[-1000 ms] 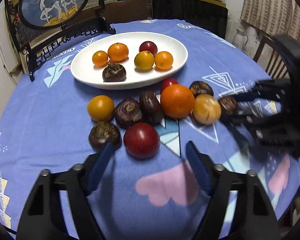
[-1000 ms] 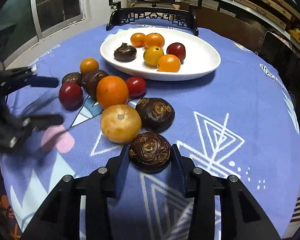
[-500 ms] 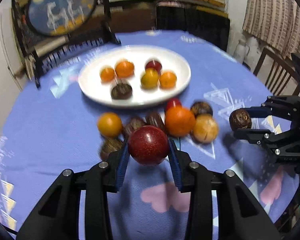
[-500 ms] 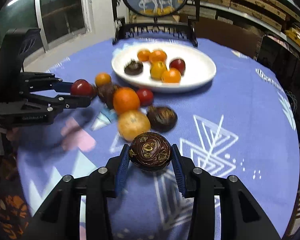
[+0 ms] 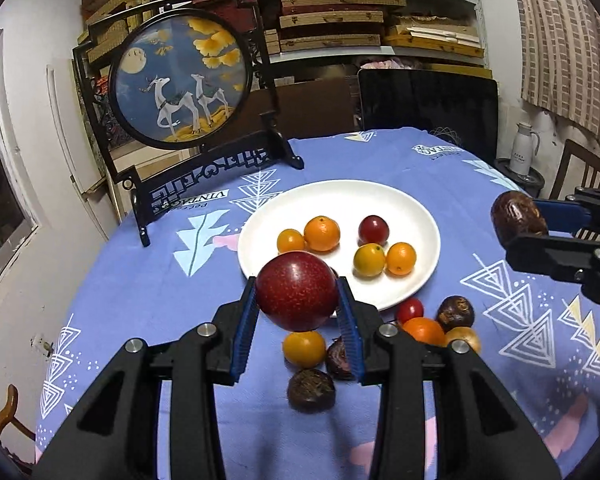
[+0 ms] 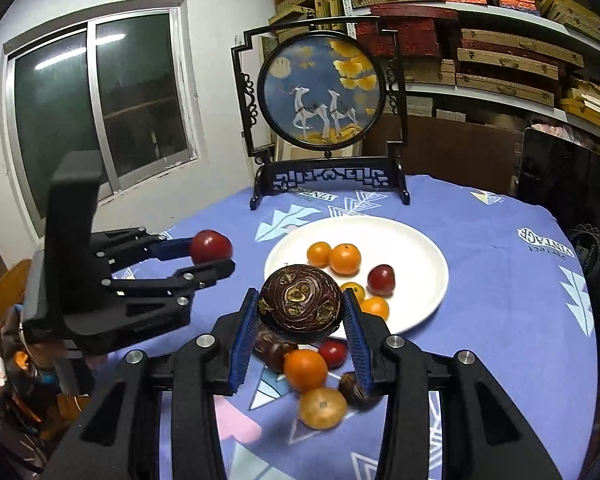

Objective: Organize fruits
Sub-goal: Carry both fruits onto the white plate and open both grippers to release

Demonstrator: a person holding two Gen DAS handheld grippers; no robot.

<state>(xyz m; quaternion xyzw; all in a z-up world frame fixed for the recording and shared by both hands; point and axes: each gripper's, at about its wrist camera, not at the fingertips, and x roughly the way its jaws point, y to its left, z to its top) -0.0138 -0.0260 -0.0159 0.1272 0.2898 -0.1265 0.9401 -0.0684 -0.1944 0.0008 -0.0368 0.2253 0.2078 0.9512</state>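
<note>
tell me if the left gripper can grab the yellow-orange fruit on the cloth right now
Probably not: the left gripper is shut on the red fruit, raised above the yellow-orange fruit. It would have to set that down first.

A round table under a blue patterned cloth (image 5: pixel 132 304) bore a white oval plate (image 5: pixel 416 216) mid-table — loose fruits (image 5: pixel 304 348) nearer its front edge, a black-framed deer screen (image 5: pixel 180 80) at the far edge.

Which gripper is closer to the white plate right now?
Hard to call. The left gripper, holding the red fruit, and the right gripper, holding the brown fruit, both hover near the white plate's near rim.
</note>
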